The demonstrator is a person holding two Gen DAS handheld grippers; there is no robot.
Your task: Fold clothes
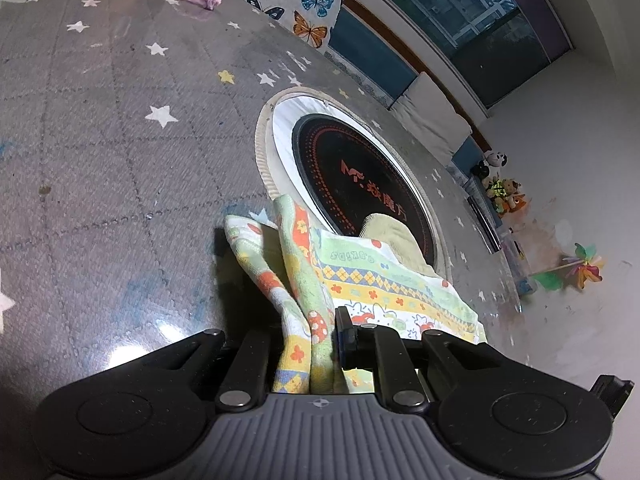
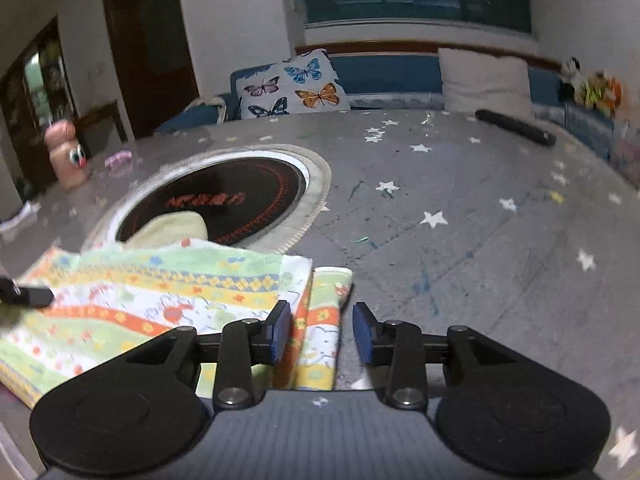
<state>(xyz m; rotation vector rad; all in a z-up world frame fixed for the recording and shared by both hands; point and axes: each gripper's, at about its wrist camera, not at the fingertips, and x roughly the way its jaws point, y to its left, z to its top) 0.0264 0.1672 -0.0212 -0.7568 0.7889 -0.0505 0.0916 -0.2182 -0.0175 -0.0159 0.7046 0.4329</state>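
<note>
Mid-fold prob: left gripper (image 1: 308, 344) pinches patterned cloth (image 1: 384, 280) edge by hob (image 1: 360, 184); right gripper (image 2: 320, 330) spread, needs grip

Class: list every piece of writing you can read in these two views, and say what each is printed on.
"Mr." then Chinese characters, hard to make out: red print on the black cooktop disc set in the table.
Upside-down letters ending "KIDS": on the patterned cloth.
Cooktop print in the right wrist view: too blurred to read.

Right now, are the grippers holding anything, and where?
The left gripper pinches a bunched corner of the colourful patterned cloth. The right gripper is open, straddling the cloth's folded edge.
</note>
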